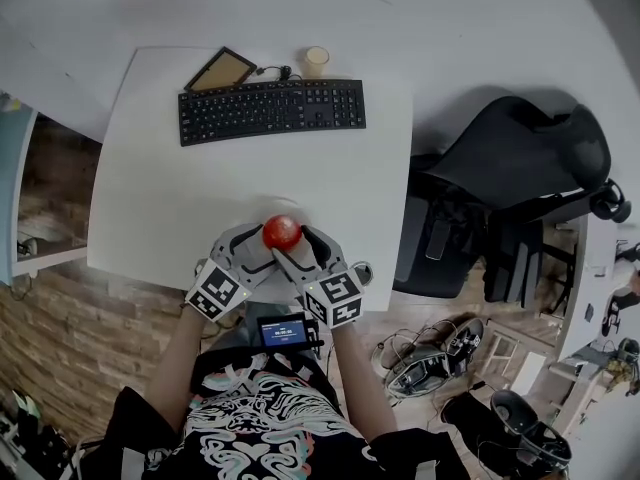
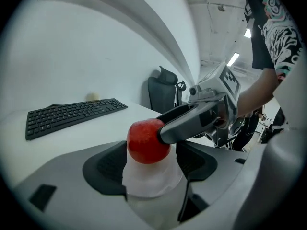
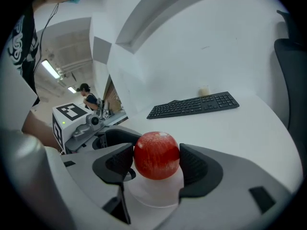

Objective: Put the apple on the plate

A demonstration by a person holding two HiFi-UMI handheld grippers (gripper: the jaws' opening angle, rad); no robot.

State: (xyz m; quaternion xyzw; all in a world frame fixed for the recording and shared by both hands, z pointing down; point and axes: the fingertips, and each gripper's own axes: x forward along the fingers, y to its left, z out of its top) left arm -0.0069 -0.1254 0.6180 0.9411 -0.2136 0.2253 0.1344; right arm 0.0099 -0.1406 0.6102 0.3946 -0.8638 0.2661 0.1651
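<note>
A red apple [image 1: 282,232] sits between the jaws of my right gripper [image 1: 290,240], which is shut on it; in the right gripper view both dark pads press the apple's [image 3: 157,155] sides. Directly under it lies a small white plate [image 3: 152,193], near the table's front edge. I cannot tell whether the apple touches the plate or hangs just above it. My left gripper [image 1: 262,250] comes in from the left, and its jaws close on the plate's [image 2: 149,178] rim on either side. In the left gripper view, the right gripper's finger [image 2: 192,121] lies against the apple [image 2: 146,140].
A black keyboard [image 1: 272,110] lies at the back of the white table [image 1: 160,198], with a framed board [image 1: 222,69] and a pale cup [image 1: 316,60] behind it. A black office chair [image 1: 510,188] stands right of the table. Cables and gear litter the floor.
</note>
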